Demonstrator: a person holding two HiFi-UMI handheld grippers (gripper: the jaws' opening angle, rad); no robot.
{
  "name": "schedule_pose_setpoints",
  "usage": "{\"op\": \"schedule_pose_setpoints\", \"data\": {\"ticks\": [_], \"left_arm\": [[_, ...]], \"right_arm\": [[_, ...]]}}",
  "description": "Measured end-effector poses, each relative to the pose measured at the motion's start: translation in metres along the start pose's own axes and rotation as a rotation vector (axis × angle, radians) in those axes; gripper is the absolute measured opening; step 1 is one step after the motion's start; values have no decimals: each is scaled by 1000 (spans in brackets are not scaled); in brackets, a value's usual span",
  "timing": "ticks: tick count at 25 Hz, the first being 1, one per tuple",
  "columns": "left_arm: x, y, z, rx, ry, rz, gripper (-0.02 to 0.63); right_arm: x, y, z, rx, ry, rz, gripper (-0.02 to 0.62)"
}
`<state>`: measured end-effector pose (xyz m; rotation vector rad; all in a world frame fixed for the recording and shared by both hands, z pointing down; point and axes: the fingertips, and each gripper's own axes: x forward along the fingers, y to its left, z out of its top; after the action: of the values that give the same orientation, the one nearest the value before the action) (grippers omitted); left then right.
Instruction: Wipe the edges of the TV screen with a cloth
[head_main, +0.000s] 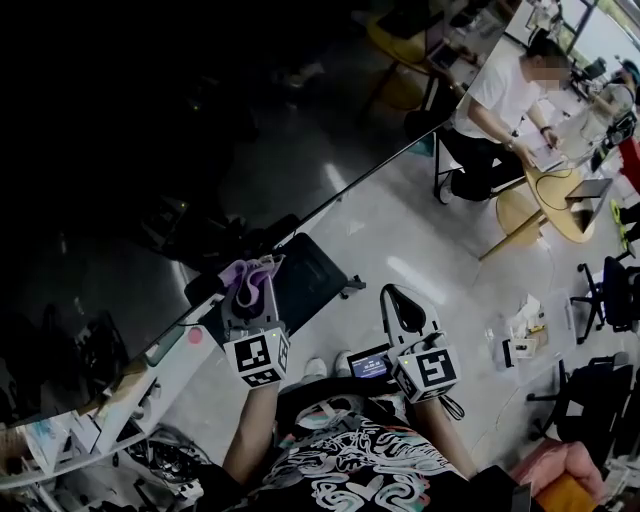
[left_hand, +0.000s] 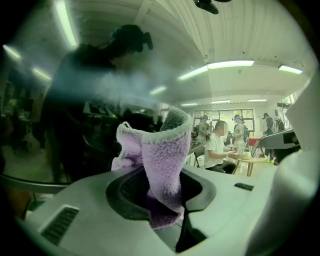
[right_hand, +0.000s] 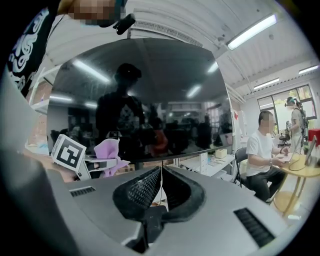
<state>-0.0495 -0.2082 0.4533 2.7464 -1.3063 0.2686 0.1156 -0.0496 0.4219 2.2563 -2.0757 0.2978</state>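
The left hand-held gripper clamps a purple cloth at the TV screen's lower edge. The right hand-held gripper is clenched on nothing.

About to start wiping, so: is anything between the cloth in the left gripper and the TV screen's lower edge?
Nothing visible. The cloth, clamped in the left gripper, sits right by the lower edge of the TV screen; contact cannot be told.

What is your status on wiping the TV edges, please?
Left gripper shut on purple cloth; right gripper shut, empty. Cloth at TV screen's lower edge. Nothing seen in the way.
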Motion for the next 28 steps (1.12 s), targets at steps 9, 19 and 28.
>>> {"op": "schedule_pose_setpoints", "data": {"ticks": [9, 19, 28], "left_arm": [[9, -4, -2, -39, -11, -64, 133], [24, -12, -1, -45, -18, -136, 133], [28, -33, 4, -46, -14, -174, 133]], "right_arm": [[-14, 16, -15, -12, 38, -84, 29], [-40, 15, -32, 29, 62, -202, 29], [-70, 2, -21, 1, -3, -279, 29]]}}
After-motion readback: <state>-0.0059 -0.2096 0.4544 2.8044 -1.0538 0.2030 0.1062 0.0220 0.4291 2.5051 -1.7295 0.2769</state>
